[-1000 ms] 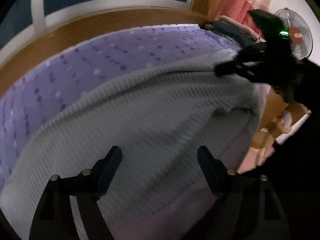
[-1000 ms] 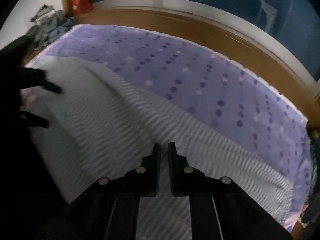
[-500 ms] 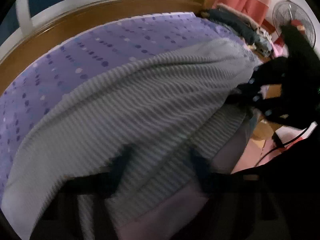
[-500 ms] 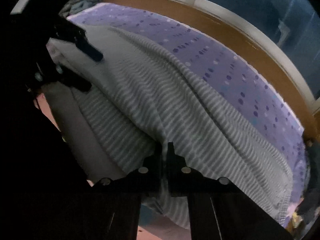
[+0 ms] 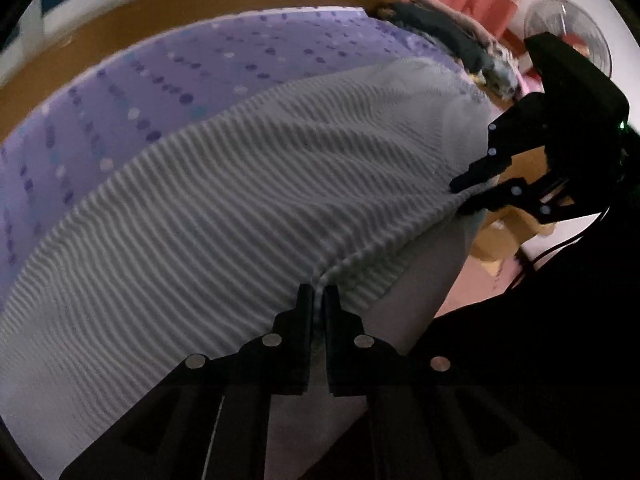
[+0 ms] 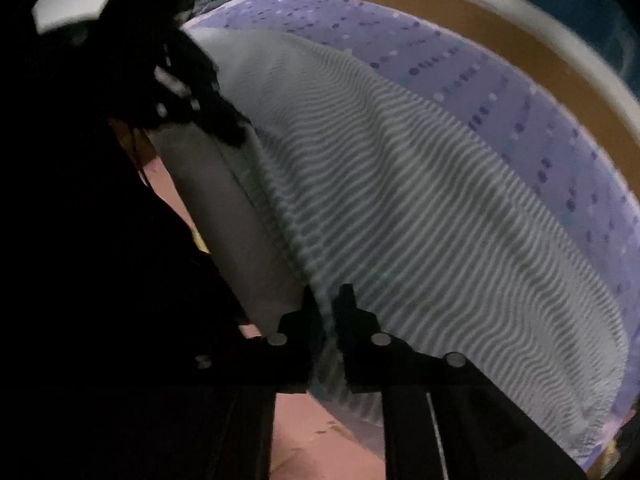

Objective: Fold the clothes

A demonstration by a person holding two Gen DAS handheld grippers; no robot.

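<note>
Both my tools pinch the near hem of the striped cloth (image 5: 248, 200) spread over the bed (image 5: 208, 68), left tool (image 5: 319, 300) clamped tight, right tool (image 6: 329, 300) just eased slightly but gripping: it's soft, light and floppy, so corners are best.

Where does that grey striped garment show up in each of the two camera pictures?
Left wrist view: the striped garment fills the middle, its near edge pinched by the left gripper at bottom centre.
Right wrist view: it runs from upper left to lower right, its edge between the right gripper fingers.
Shared landmark: the purple dotted sheet.
</note>
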